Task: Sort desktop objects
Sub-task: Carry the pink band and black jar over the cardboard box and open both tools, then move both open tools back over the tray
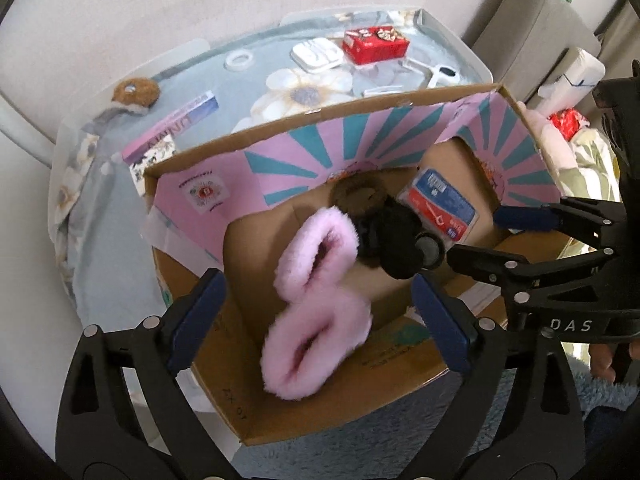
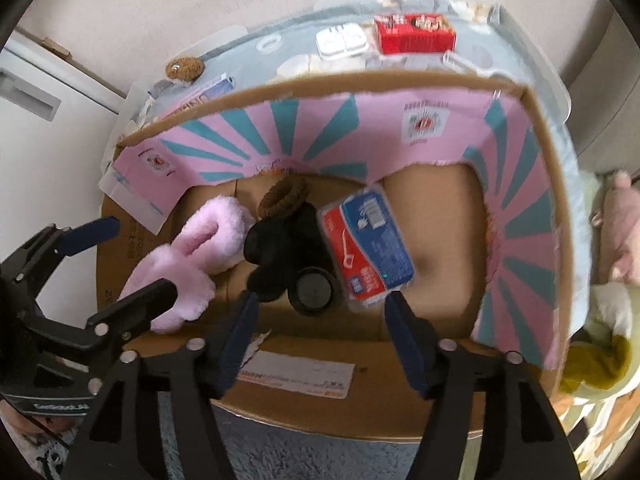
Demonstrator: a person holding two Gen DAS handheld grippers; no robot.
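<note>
Scrunchies (image 1: pixel 316 300) and packet (image 1: pixel 440 210) inside box (image 1: pixel 320 400)

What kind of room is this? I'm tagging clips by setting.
Probably a home room, maybe a bedroom. A floral cloth covers the table, a shaggy rug lies under the cardboard box, and soft toys are piled at the side.

A home, likely a bedroom or living room: a floral-print cloth (image 1: pixel 132 184) covers the bench, a shaggy blue-grey rug (image 2: pixel 320 456) lies on the floor, and plush toys (image 2: pixel 618 232) sit beside a grey upholstered seat (image 1: pixel 528 28).
</note>
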